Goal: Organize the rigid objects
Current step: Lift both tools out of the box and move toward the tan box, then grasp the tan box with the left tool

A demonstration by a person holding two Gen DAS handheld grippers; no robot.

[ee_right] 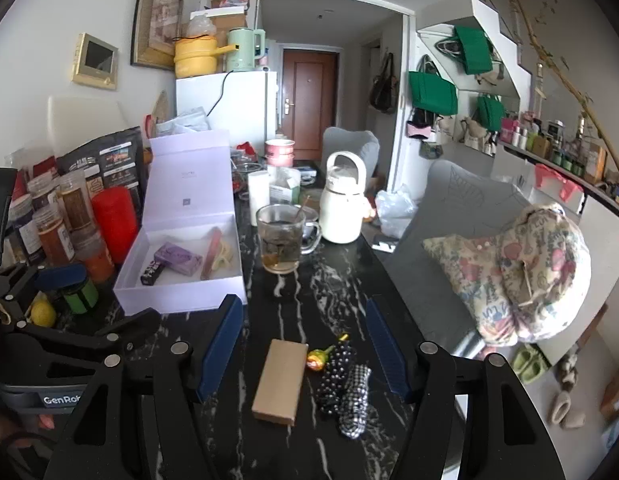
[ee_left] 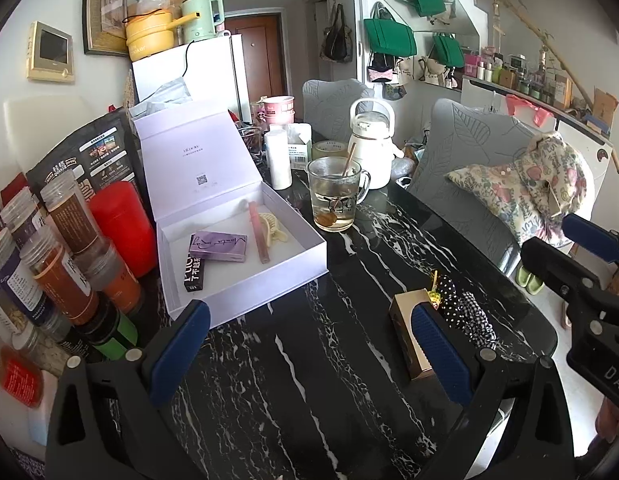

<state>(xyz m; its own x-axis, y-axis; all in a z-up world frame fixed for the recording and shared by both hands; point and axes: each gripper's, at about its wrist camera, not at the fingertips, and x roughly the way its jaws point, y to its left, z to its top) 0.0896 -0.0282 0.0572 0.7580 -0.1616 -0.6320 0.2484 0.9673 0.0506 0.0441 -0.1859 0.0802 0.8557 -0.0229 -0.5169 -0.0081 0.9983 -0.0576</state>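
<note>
Marble tabletop [ee_left: 293,380], black with white veins, fills most of what we see in both views. Next in size is the white gift box [ee_left: 309,245], lid propped up, at the table's left side; inside we see a purple case [ee_left: 218,247], a black carton [ee_left: 194,272], a pink stick [ee_left: 258,232] and a cream hair claw [ee_left: 271,227]. A glass mug [ee_left: 336,200] stands just right of the box. We have the left gripper [ee_left: 313,352] with jaws spread wide over bare marble, nothing between them. The right gripper [ee_right: 305,348] is also spread, with the tan box [ee_right: 280,382] lying flat between its fingers, untouched, near the table's front edge. Only the right wrist view shows the tan box whole; in the left one a finger [ee_left: 439,354] covers part of it. Dotted scrunchies [ee_right: 343,380] and a small candy [ee_right: 317,360] lie just beside it. Only the right view shows a lemon [ee_right: 43,314]. Open marble lies between gift box and tan box.
</note>
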